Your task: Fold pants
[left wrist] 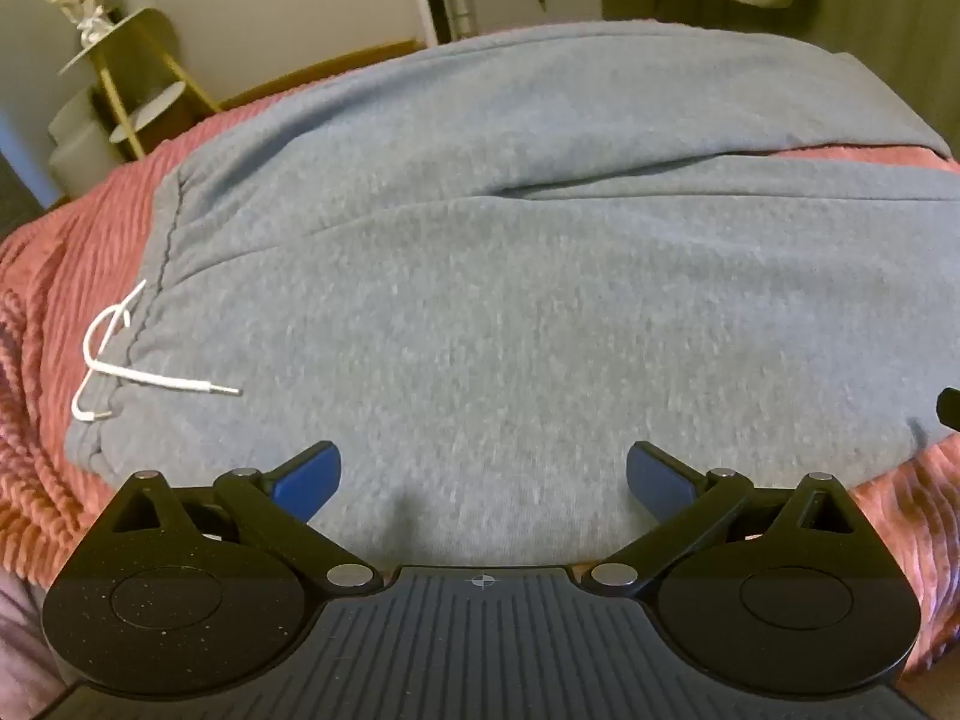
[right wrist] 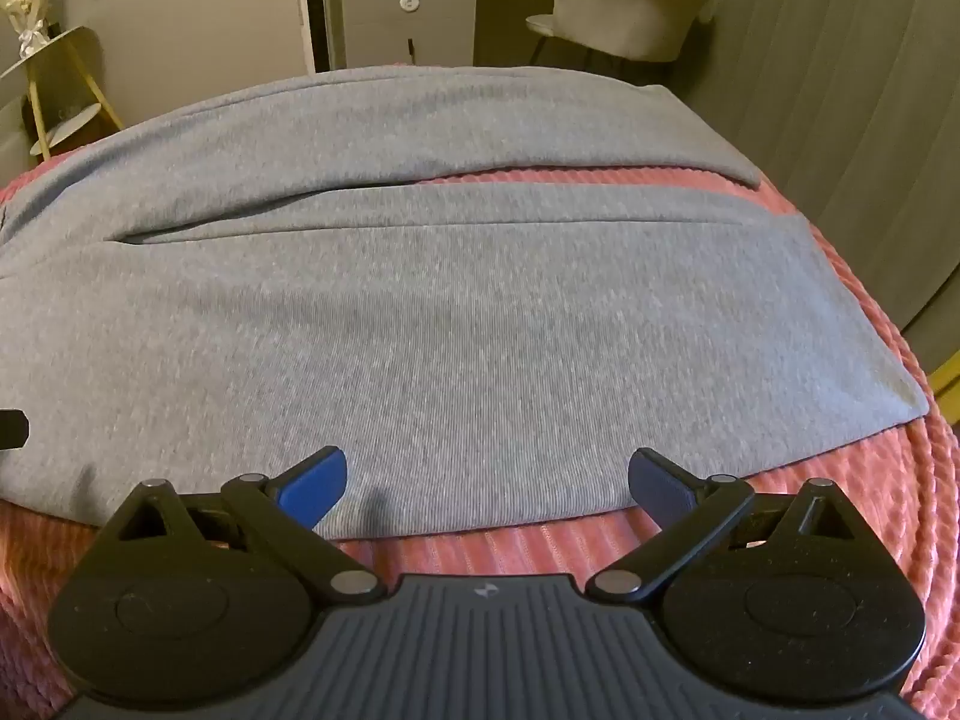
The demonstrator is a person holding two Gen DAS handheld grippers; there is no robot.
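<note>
Left wrist view first: the grey pants (left wrist: 510, 276) are spread flat on a pink ribbed blanket (left wrist: 54, 312), filling most of the picture. The waistband sits out at 9 o'clock, with the white drawstring (left wrist: 126, 360) looped half over the cloth, half on the blanket. The left gripper (left wrist: 483, 474) has its blue pads (left wrist: 309, 480) spread wide, nothing between them, hovering over the near edge of the pants at 6 o'clock.

Right wrist view is further down the legs. The two legs run toward 3 o'clock, with a thin strip of blanket showing in the split between them. The right gripper (right wrist: 486, 480) is also spread wide and not pinching anything, tips right over the near hem edge. Up at 12 to 1 o'clock there's a pale chair (right wrist: 624, 12) and a small cabinet (right wrist: 408, 18).
</note>
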